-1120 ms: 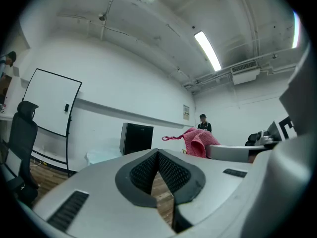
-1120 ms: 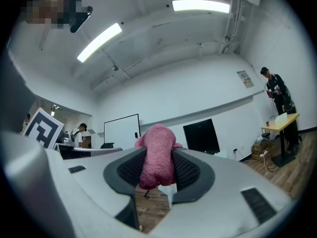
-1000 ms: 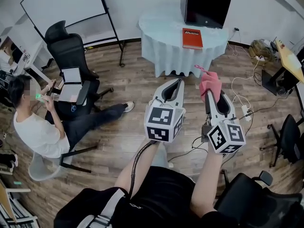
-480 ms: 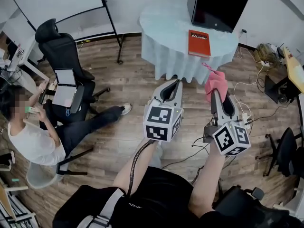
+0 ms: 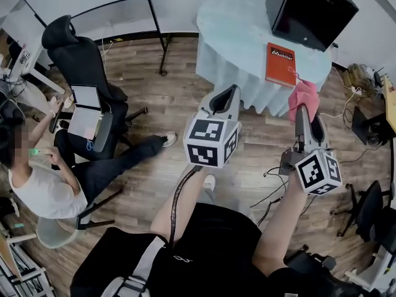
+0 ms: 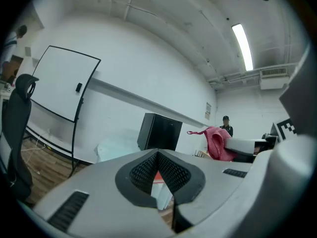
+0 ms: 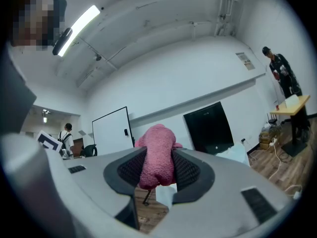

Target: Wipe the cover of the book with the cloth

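The red book (image 5: 280, 64) lies flat near the front edge of a round table (image 5: 235, 36) draped in pale blue. My right gripper (image 5: 303, 108) is shut on a pink cloth (image 5: 303, 96) and hovers just in front of the table, with the cloth close below the book. In the right gripper view, the pink cloth (image 7: 157, 157) bulges up between the right gripper's (image 7: 157, 155) jaws. My left gripper (image 5: 229, 91) is held left of it over the floor, short of the table. The left gripper's (image 6: 158, 153) jaws meet at the tips with nothing held.
A black box (image 5: 309, 11) stands on the table behind the book. A black office chair (image 5: 86, 60) and a seated person (image 5: 43, 178) are at the left, and a whiteboard stand (image 5: 154, 17) is at the back. Cables (image 5: 352, 73) and another chair (image 5: 371, 190) are at the right.
Both grippers have come closer to the table. The right gripper has carried the pink cloth right and forward to just below the book. The left gripper stays shut.
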The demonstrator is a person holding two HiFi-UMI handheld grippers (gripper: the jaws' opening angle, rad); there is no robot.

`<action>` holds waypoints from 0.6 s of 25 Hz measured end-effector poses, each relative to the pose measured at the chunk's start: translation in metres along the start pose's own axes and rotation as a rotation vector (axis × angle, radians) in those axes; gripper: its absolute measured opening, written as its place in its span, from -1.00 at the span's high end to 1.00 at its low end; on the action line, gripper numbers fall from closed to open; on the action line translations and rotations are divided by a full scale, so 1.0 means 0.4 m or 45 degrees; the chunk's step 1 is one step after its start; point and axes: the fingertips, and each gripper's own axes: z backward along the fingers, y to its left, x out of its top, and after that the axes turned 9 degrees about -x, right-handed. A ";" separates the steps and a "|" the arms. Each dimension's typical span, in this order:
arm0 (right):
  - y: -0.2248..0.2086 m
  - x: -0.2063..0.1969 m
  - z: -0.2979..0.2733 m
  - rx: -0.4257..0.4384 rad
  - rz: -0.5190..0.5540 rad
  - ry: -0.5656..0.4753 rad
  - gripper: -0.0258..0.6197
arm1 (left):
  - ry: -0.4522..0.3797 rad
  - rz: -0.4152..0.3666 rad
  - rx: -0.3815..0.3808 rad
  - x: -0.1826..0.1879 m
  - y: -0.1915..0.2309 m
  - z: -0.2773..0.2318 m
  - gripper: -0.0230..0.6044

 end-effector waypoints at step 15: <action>-0.086 0.150 -0.160 -0.069 0.024 -0.157 0.44 | -0.081 0.025 -0.052 0.081 0.071 -0.181 0.89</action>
